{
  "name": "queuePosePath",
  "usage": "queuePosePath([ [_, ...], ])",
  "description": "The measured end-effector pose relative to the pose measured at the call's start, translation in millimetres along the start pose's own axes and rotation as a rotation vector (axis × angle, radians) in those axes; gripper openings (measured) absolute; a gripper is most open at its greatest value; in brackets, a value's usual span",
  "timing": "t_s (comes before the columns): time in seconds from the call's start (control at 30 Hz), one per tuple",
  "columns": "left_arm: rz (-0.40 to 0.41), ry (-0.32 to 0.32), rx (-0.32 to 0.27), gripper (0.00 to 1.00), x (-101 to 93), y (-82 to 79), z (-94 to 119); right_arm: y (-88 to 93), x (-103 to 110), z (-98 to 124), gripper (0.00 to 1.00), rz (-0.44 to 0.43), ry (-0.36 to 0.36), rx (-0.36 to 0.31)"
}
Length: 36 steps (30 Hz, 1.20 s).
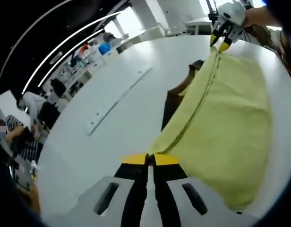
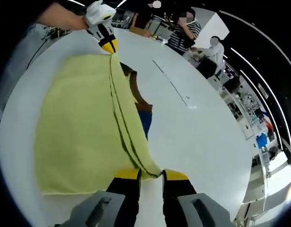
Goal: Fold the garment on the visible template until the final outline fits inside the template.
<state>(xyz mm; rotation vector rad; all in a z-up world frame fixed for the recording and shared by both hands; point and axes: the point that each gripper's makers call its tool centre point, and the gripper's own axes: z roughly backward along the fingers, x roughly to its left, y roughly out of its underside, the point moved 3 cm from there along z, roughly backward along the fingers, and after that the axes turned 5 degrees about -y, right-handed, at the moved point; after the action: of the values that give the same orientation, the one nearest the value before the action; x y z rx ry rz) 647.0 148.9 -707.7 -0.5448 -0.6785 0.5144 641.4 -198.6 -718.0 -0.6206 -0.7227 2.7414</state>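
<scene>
Pinching one end each of the garment's (image 1: 226,123) folded edge, both grippers (image 1: 149,160) (image 2: 151,174) hold it taut over the desk (image 1: 112,118), partly covering the template (image 2: 136,92). Carry both ends across evenly, keeping tension.

The garment (image 1: 230,123) is soft, matt yellow cloth with a stitched hem along its edge. The table (image 1: 103,123) looks smooth, white and faintly glossy. Both grippers' jaws look like hard plastic, black with yellow tips, on matt grey bodies.
</scene>
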Motion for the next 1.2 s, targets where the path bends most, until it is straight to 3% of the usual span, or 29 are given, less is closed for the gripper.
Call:
queuePosePath([
  [0.2,-0.009,-0.012,0.009,0.00,2.6,-0.5,-1.3,1.7,-2.6,-2.7,0.00,0.011,0.000,0.014],
  [0.53,-0.008,-0.016,0.008,0.00,5.2,0.1,-1.2,1.4,-3.9,-5.6,0.00,0.000,0.002,0.008],
  [0.77,0.169,-0.037,-0.038,0.00,19.1,-9.4,-2.2,-9.0,-22.4,3.0,0.00,-0.278,0.031,-0.119],
  [0.83,0.182,-0.047,-0.029,0.00,24.0,-8.9,-5.5,-10.3,-25.8,2.4,0.00,-0.354,0.037,-0.147],
  [0.93,0.210,-0.048,-0.014,0.00,26.8,-8.1,-12.5,-9.6,-27.7,-1.4,0.00,-0.437,0.039,-0.162],
  [1.07,0.257,-0.045,0.017,0.00,27.6,-6.4,-21.7,-4.7,-25.2,-11.5,0.00,-0.525,0.025,-0.135],
  [1.2,0.359,-0.034,0.034,0.00,27.0,-6.6,-27.2,-2.3,-25.9,-17.5,0.00,-0.595,0.031,-0.129],
])
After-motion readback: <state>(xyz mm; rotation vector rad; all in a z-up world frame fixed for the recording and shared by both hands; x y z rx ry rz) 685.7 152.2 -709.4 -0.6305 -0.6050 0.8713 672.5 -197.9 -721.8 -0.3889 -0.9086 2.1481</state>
